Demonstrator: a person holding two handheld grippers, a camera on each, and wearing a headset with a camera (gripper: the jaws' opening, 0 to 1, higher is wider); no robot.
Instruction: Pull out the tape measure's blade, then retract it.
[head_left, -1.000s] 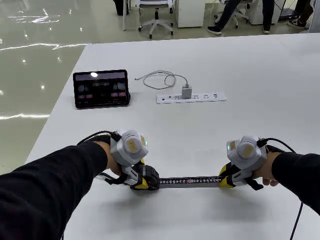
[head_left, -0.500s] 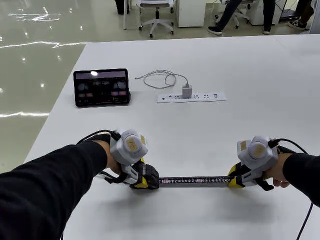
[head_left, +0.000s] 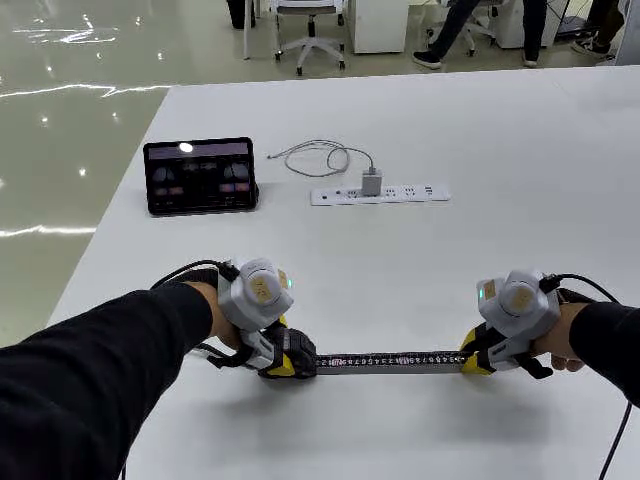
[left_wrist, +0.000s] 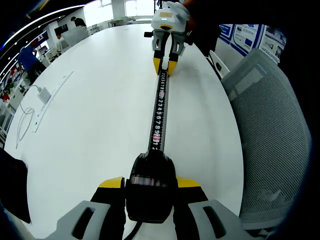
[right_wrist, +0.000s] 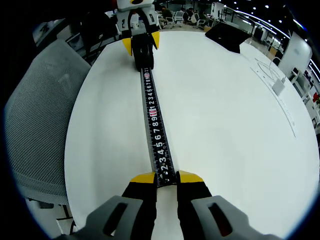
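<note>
Tape measure with a black case (head_left: 293, 352) sat near the front edge of the broad white surface (head_left: 480, 130), its case clamped between the yellow-tipped jaws of the left claw (head_left: 283, 362). The dark blade (head_left: 390, 361), printed with pale numerals, was drawn out low along the surface, and the jaws of the right claw (head_left: 472, 362) were closed tight on its far end.

In the left gripper view the blade ran straight away from the case to the other claw, which was pinching it at the far end. In the right gripper view the low numerals lay just ahead of the closed tips, with a red figure farther along the blade.

Both of the person's arms, in dark sleeves (head_left: 90, 370), reached in from the sides of the head view.

Well behind the tape stood a black tablet (head_left: 201, 176) propped on its stand. To its right lay a flat white power strip (head_left: 400, 194), with a white charger (head_left: 372, 183) plugged in and a looped white cable (head_left: 315, 158) beside it. A grey mesh chair (left_wrist: 270, 125) stood just beside the surface's edge.
</note>
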